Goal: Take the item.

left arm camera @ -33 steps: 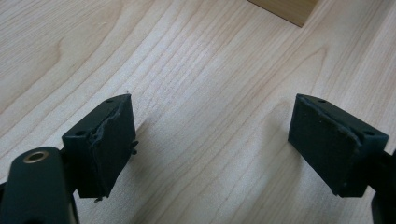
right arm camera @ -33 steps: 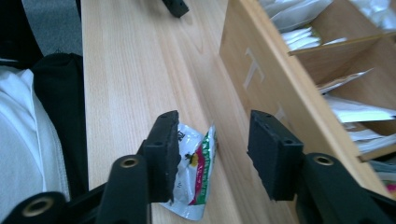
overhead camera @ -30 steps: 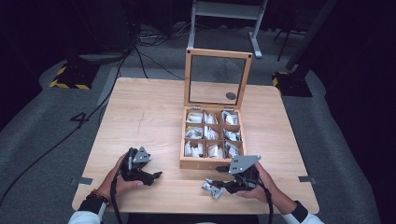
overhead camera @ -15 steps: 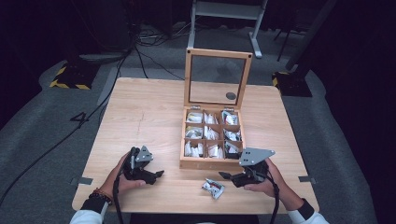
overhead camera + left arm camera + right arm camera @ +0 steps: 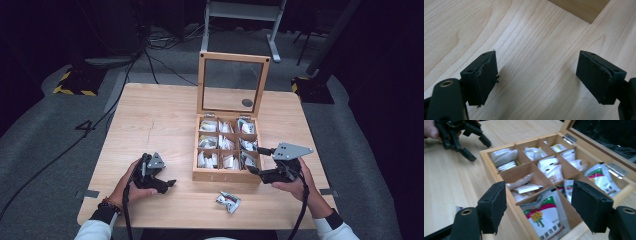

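We see a small crinkled silver foil sachet (image 5: 228,201) lying flat on the pale wooden tabletop (image 5: 155,120), just in front of the light wooden nine-compartment box (image 5: 226,175), its long axis slanting from near left to far right. Bare tabletop lies open to its left and right; the front edge is near. Our right gripper (image 5: 260,161) hovers over the box's near right corner, its fingers (image 5: 495,205) apart with nothing between them, having just been opening. Our left gripper (image 5: 170,184) rests low at the left, well apart from the sachet, fingers (image 5: 484,75) apart on nothing. The box's glass-paned lid (image 5: 233,82) stands upright; every compartment holds white and printed sachets (image 5: 544,216)
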